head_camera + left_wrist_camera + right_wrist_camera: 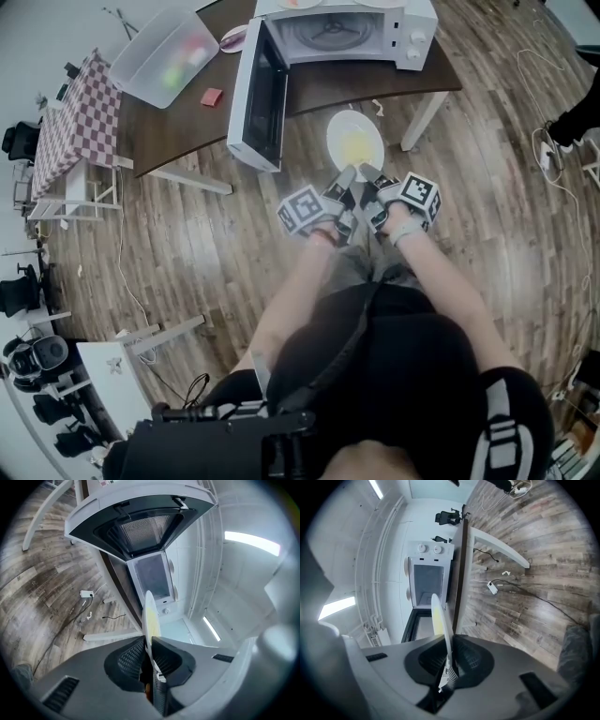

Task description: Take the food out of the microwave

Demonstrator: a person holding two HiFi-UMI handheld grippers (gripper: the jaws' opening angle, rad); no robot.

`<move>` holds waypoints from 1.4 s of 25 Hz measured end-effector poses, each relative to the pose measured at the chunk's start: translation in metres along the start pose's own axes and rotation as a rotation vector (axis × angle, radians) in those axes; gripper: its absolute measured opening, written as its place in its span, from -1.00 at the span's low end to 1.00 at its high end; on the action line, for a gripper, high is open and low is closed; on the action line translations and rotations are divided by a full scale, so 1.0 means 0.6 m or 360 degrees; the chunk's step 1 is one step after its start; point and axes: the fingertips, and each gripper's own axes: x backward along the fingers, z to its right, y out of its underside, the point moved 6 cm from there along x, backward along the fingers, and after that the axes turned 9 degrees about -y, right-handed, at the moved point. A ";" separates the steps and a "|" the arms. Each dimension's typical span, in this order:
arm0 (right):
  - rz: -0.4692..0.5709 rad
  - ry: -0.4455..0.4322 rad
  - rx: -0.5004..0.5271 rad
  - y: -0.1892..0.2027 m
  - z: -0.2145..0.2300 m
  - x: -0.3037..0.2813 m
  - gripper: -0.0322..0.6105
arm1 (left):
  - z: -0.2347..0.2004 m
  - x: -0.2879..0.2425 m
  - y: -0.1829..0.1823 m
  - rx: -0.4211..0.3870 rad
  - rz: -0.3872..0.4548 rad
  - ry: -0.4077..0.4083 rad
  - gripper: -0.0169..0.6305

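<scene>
Left gripper (149, 641): I read its jaws as pinched on the near rim of the plate (150, 616), which stands edge-on between the two dark pads in the left gripper view.
Right gripper (449, 645): same story, jaws closed on the plate's near rim, just beside the left gripper (the two sit almost shoulder to shoulder in the head view).
Hands: one on each gripper, forearms reaching forward from the body, marker cubes facing up.
Plate: white, round, held off the ground by both grippers. It is outside the microwave, out in front of the table's near edge, with most of it over the floor (187, 253).
Food (356, 146): a pale yellow patch lying on the middle of the plate. I cannot tell what kind of food it is.
Floor: grey-brown wood planks, with thin cables trailing across them to either side.
Table (319, 89): dark brown top on white legs, just beyond the plate.
Microwave (349, 33): white, standing on the table, two knobs on its right panel. Its cavity shows the turntable support with nothing on it.
Door (258, 98): swung wide open to the left (its dark window faces across the table), its lower corner past the table's near edge.
Plastic bin (169, 56): clear, on the table left of the microwave, with small coloured pieces inside.
Red object (212, 97): small and flat, on the tabletop near the bin.
Checkered table (80, 112): red-and-white cloth, farther left, apart from the brown table.
</scene>
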 end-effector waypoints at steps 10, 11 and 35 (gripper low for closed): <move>-0.0093 0.0016 -0.0011 0.003 0.001 0.022 -0.80 | 0.003 0.014 0.029 0.0069 0.0072 -0.0024 -0.81; -0.0105 0.0024 -0.0015 0.002 0.003 0.026 -0.80 | 0.002 0.014 0.034 0.0084 0.0076 -0.0029 -0.81; -0.0158 0.0055 -0.0030 0.026 0.018 0.096 -0.80 | 0.002 0.051 0.104 0.0114 0.0091 -0.0069 -0.81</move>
